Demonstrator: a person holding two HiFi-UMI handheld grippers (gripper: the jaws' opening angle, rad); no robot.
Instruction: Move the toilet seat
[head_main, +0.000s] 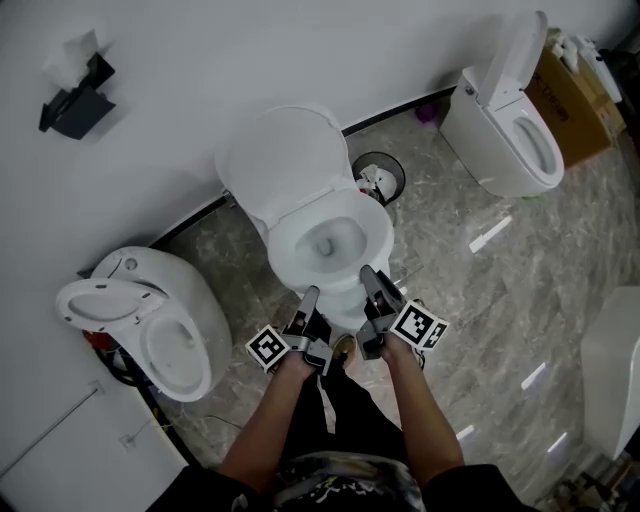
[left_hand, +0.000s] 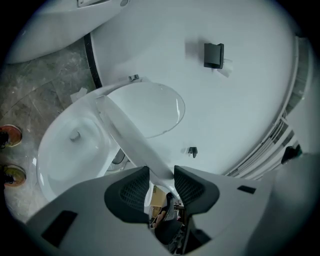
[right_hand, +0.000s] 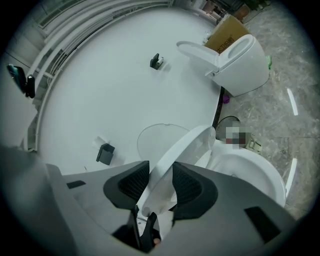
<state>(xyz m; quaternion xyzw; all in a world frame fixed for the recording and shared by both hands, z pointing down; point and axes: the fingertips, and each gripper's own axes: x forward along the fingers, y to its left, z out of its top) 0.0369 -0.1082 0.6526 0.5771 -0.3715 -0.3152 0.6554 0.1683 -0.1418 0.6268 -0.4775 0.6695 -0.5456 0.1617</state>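
The middle toilet (head_main: 345, 300) stands against the wall with its lid (head_main: 280, 160) up. Its white seat ring (head_main: 283, 245) is held at the front edge by both grippers. My left gripper (head_main: 311, 293) is shut on the ring's front left, and my right gripper (head_main: 367, 270) is shut on its front right. In the left gripper view the seat (left_hand: 125, 130) runs as a tilted white band above the bowl (left_hand: 70, 145) into the left gripper (left_hand: 161, 180). In the right gripper view the seat (right_hand: 185, 150) stands partly lifted off the bowl (right_hand: 250, 175) and passes between the pads of the right gripper (right_hand: 160, 182).
A second toilet (head_main: 150, 320) stands close at the left, a third (head_main: 510, 120) at the upper right beside a cardboard box (head_main: 570, 100). A small waste bin (head_main: 378, 178) sits right of the middle toilet. A black holder (head_main: 75, 100) hangs on the wall.
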